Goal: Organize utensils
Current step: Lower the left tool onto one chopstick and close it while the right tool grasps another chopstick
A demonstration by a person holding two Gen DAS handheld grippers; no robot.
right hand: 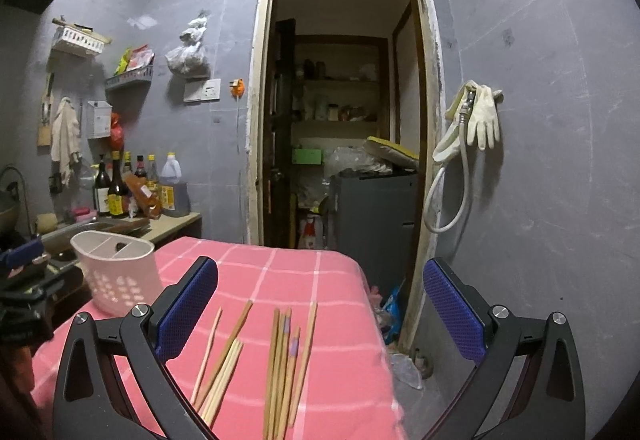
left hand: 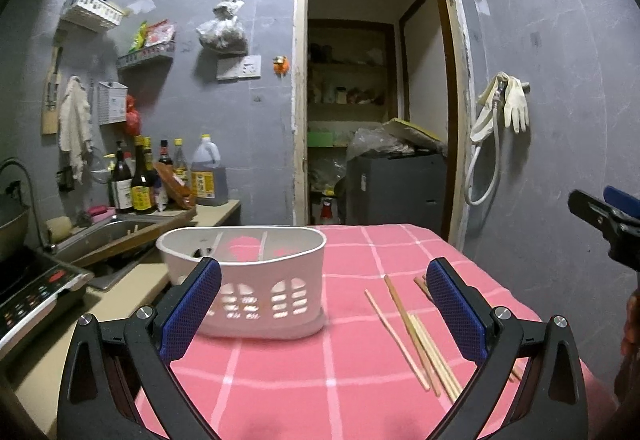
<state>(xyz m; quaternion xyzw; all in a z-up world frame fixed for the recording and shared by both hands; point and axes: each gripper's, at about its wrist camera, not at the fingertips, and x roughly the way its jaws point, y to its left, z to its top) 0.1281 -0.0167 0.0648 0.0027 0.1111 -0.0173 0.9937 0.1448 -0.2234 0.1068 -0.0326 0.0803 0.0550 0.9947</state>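
Note:
A white plastic utensil holder (left hand: 256, 280) with dividers stands on the pink checked tablecloth (left hand: 320, 380); it also shows in the right wrist view (right hand: 116, 272) at the table's left. Several wooden chopsticks (left hand: 416, 340) lie loose on the cloth to its right, seen in the right wrist view as two bunches (right hand: 280, 364). My left gripper (left hand: 324, 304) is open and empty, hovering just in front of the holder. My right gripper (right hand: 320, 308) is open and empty above the chopsticks; it shows in the left wrist view (left hand: 604, 220) at the far right.
A kitchen counter with a sink (left hand: 104, 236), sauce bottles (left hand: 140, 180) and an induction cooker (left hand: 32, 288) runs along the left. An open doorway (right hand: 340, 120) to a storeroom lies beyond the table's far edge. Gloves and a hose (right hand: 476, 124) hang on the right wall.

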